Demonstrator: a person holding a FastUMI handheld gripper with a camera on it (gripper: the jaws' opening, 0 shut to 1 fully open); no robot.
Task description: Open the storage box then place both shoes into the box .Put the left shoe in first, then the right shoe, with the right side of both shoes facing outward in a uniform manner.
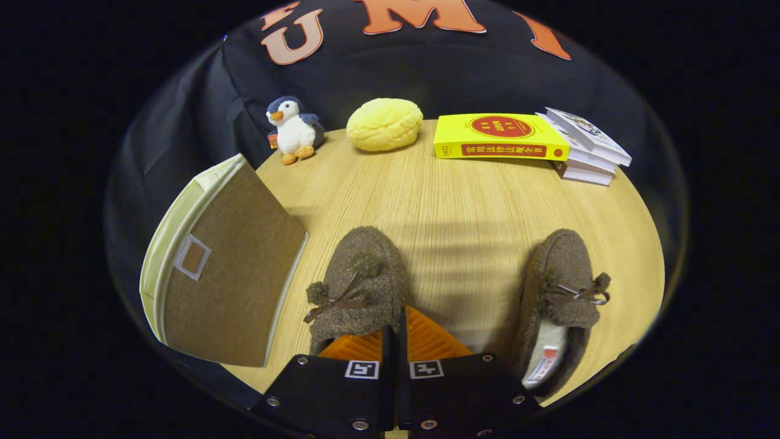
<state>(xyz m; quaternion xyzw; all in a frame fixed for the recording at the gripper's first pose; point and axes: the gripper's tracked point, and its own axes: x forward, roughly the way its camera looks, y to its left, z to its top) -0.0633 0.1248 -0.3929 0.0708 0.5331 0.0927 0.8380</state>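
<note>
A tan woven-cloth storage box with cream trim and a small pale-framed label window stands on the light wood-grain table, beside two fuzzy brown slippers with brown bows and pompoms; the one on the other side shows a cream lining. Beyond them are a navy-and-white plush penguin with orange beak and feet, a pale yellow bun-shaped toy, a bright yellow book with a red emblem and red spine band, and white books.

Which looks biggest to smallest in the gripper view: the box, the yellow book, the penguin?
1. Box, though it sits nearest.
2. Yellow book.
3. Penguin.
The fingers are closed, holding nothing.
</note>
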